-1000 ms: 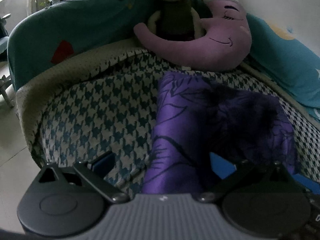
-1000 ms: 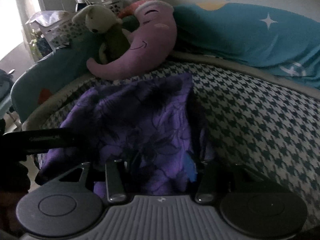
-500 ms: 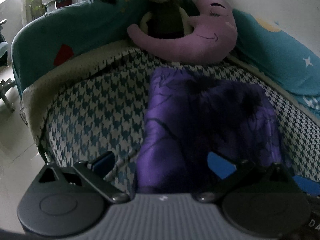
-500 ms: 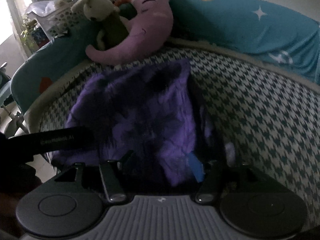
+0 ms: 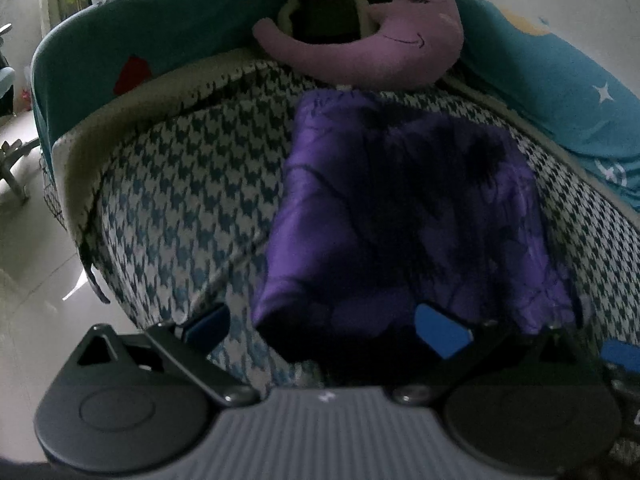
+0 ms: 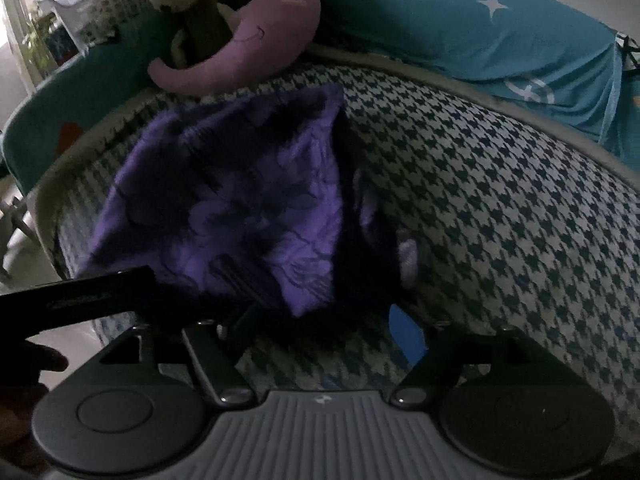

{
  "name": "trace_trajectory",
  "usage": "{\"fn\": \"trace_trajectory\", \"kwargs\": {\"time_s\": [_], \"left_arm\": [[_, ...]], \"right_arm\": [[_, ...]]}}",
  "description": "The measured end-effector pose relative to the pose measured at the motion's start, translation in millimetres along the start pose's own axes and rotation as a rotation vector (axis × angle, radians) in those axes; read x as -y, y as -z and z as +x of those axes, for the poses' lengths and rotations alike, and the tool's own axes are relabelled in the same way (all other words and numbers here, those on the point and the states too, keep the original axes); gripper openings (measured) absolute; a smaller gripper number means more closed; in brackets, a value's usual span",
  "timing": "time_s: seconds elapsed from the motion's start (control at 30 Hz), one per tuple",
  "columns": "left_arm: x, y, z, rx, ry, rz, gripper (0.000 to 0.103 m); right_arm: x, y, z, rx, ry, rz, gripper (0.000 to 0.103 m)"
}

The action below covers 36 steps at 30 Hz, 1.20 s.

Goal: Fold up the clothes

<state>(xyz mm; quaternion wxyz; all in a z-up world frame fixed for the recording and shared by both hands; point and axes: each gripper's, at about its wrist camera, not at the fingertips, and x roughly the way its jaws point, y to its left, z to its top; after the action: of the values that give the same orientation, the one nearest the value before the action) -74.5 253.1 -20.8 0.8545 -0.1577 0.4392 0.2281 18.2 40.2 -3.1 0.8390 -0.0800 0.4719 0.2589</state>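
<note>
Cloth (image 5: 400, 216) is lying folded below the moon plush (image 5: 380, 48); my right gripper (image 6: 324, 328) is opening, releasing it, left gripper (image 5: 320, 324) gaping empty.

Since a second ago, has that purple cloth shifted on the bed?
Cannot tell. The purple cloth lies with its far corner near the moon pillow as before; the views shift, but that could be camera movement.
</note>
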Motion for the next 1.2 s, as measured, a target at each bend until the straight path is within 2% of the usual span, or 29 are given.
{"fn": "trace_trajectory", "kwargs": {"time_s": [0.2, 0.83, 1.2], "left_arm": [[7, 11, 5, -0.050, 0.026, 0.010, 0.103], [18, 19, 36, -0.177, 0.004, 0.030, 0.103], [25, 20, 41, -0.177, -0.022, 0.038, 0.103]], "right_arm": [[3, -2, 4, -0.017, 0.009, 0.009, 0.073], [0, -6, 23, -0.063, 0.023, 0.002, 0.074], [-1, -7, 24, -0.067, 0.026, 0.016, 0.074]]}}
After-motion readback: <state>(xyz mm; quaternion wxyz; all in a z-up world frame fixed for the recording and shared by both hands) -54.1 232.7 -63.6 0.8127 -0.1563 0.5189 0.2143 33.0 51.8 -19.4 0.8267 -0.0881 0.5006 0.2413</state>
